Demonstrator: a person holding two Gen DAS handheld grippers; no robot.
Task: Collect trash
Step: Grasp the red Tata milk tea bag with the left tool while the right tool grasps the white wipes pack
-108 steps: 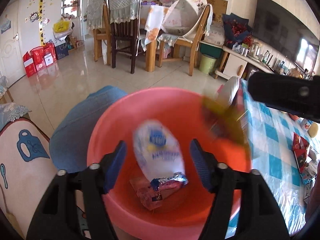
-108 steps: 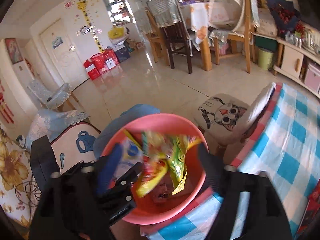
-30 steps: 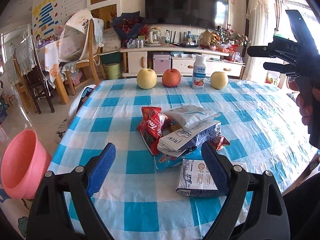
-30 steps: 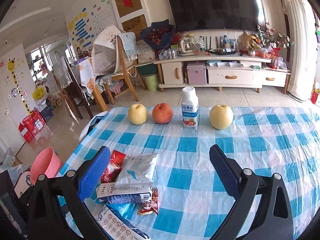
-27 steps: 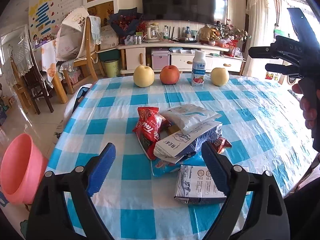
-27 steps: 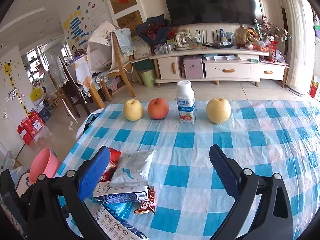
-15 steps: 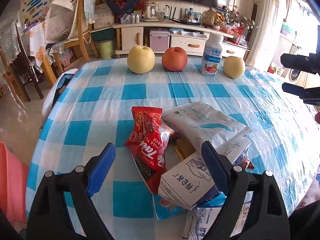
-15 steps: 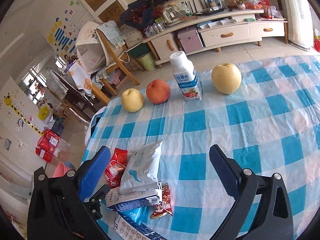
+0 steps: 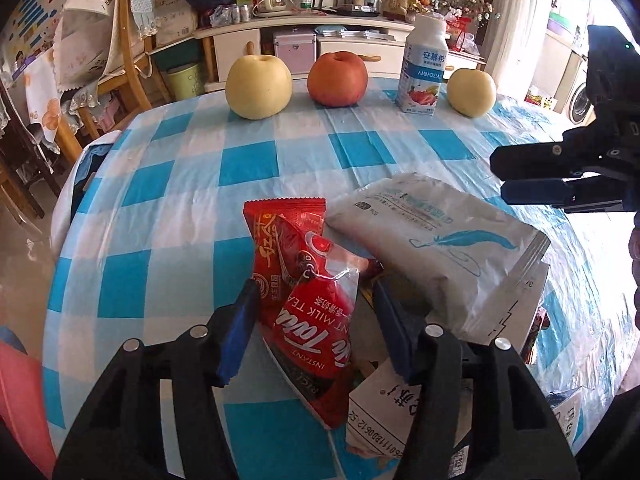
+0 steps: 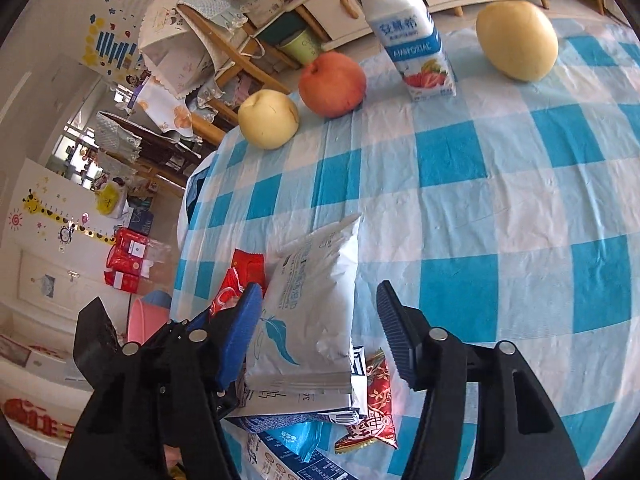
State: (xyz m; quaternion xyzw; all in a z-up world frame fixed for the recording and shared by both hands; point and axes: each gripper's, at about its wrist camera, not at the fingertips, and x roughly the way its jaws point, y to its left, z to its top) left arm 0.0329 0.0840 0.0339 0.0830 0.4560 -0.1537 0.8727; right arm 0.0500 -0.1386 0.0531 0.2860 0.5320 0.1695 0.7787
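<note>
Lying in a loose heap on the checked surface (image 9: pixel 248 164), the trash is what remains to gather: a red milk tea packet (image 9: pixel 308 292), a white pouch with a blue feather (image 9: pixel 436 236), a printed carton (image 9: pixel 404 412) under them, and smaller wrappers (image 10: pixel 372 396) at the pile's near edge. The left tongs (image 9: pixel 314 328) straddle the red packet with jaws partly open, pads close to its sides but not yet pinching. The right tongs (image 10: pixel 320 328) sit wide around the white pouch (image 10: pixel 312 304), also not gripping. A pink basin (image 10: pixel 144 316) shows off the surface's edge, low at the left; what it holds cannot be seen. Farther back stand two yellow pears (image 9: pixel 258 86), a red apple (image 9: pixel 338 78) and a yogurt bottle (image 9: pixel 424 68), apparently not trash. Judging by the heap, most collecting still lies ahead.
</note>
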